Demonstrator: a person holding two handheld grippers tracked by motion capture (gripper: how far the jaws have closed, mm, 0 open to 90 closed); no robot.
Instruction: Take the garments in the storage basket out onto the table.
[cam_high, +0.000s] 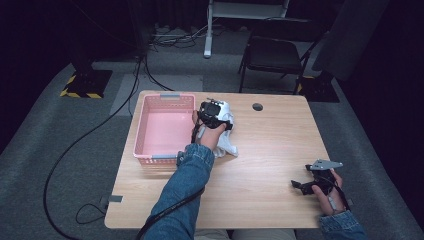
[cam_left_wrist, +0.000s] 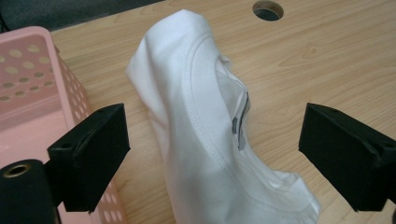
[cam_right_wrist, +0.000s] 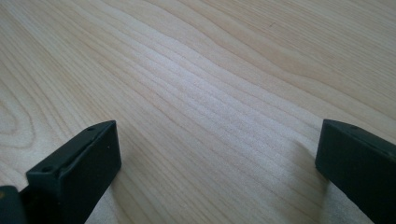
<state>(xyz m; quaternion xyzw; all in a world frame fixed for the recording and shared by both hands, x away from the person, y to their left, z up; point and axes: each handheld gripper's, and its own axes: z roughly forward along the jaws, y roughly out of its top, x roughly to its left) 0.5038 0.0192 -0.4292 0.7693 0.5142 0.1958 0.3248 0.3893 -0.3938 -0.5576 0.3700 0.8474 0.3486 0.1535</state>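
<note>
High view — wooden table, grey carpet | left gripper spread over white shirt | right gripper released

I see grey carpet floor | black folding chair behind my wooden table | white stand leg | black cables trailing left | hazard-striped base | dark surroundings

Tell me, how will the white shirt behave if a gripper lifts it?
The white shirt lies crumpled in soft folds, so it will probably droop and unfold. It looks like thin cloth, likely light. Pushed across the wooden table, it would likely bunch rather than slide.
</note>
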